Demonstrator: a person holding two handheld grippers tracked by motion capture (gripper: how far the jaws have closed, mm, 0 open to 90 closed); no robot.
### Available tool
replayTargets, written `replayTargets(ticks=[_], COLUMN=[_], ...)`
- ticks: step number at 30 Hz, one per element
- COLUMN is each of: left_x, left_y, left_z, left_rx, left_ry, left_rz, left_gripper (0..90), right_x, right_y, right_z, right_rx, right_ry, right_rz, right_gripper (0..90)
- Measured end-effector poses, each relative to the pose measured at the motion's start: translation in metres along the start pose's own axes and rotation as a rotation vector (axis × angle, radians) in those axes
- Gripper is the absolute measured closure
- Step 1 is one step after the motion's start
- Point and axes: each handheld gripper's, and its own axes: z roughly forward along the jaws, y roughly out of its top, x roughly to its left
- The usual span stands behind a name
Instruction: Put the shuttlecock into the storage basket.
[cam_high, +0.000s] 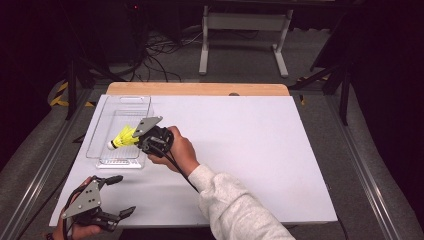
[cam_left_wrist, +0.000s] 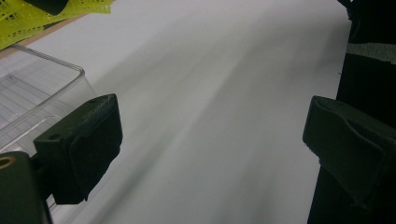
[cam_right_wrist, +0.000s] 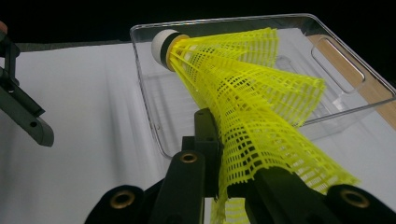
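Note:
A yellow mesh shuttlecock (cam_high: 122, 137) with a white cork tip is pinched by its skirt in my right gripper (cam_high: 144, 140), which is shut on it. In the right gripper view the shuttlecock (cam_right_wrist: 243, 93) hangs over the clear plastic tray (cam_right_wrist: 345, 100), cork end pointing toward the tray's far left corner. In the high view the tray (cam_high: 142, 102) sits at the table's left side. My left gripper (cam_high: 122, 196) rests near the front left corner of the table, jaws wide open with nothing between them. The left gripper (cam_left_wrist: 210, 154) looks across bare white table, the tray's corner (cam_left_wrist: 70, 70) at its left.
The white table top (cam_high: 250, 150) has a wooden strip (cam_high: 200, 89) along its far edge. A grey table frame and cables stand on the floor beyond. My left gripper's jaw (cam_right_wrist: 28, 119) appears at the left edge of the right gripper view.

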Motion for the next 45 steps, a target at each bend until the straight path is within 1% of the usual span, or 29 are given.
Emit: replayTargets(ticks=[7, 8, 10, 13, 14, 19, 25, 30, 33, 40, 42, 45], left_x=[0.000, 0.000, 0.000, 0.000, 0.000, 0.000, 0.000, 0.000, -0.001, -0.001, -0.001, -0.001], left_y=[0.000, 0.000, 0.000, 0.000, 0.000, 0.000, 0.000, 0.000, 0.000, 0.000, 0.000, 0.000], left_z=[0.000, 0.000, 0.000, 0.000, 0.000, 0.000, 0.000, -0.001, -0.001, -0.001, -0.001, -0.001], left_rx=[-0.002, 0.001, 0.002, 0.001, 0.002, -0.001, -0.002, -0.005, -0.003, -0.003, -0.002, -0.008], left_ry=[-0.001, 0.000, 0.000, 0.000, 0.001, -0.001, -0.004, -0.004, -0.003, -0.006, -0.007, -0.003], left_rz=[-0.001, -0.001, 0.003, 0.003, 0.003, 0.001, -0.002, -0.004, 0.002, 0.001, 0.004, 0.005], left_gripper=[5.8, 5.8, 5.8, 5.8, 5.8, 5.8, 5.7, 5.8, 5.8, 5.8, 5.8, 5.7], right_x=[0.002, 0.002, 0.001, 0.001, 0.001, 0.001, 0.001, 0.002, 0.002, 0.006, 0.007, 0.009], right_y=[0.006, 0.006, 0.007, 0.008, 0.009, 0.012, 0.013, 0.014, 0.015, 0.022, 0.026, 0.028], right_z=[0.007, 0.009, 0.010, 0.012, 0.014, 0.019, 0.025, 0.029, 0.030, 0.035, 0.039, 0.042], right_rx=[0.030, 0.035, 0.039, 0.052, 0.059, 0.079, 0.100, 0.118, 0.118, 0.129, 0.137, 0.149], right_ry=[0.002, -0.004, -0.003, -0.002, -0.008, -0.011, -0.001, -0.004, 0.000, 0.003, 0.015, 0.019], right_rz=[-0.020, -0.026, -0.021, -0.024, -0.032, -0.041, -0.049, -0.054, -0.055, -0.078, -0.084, -0.092], right_gripper=[87.7, 87.7, 87.6, 87.6, 87.6, 87.6, 87.5, 87.5, 87.5, 87.4, 87.3, 87.2])
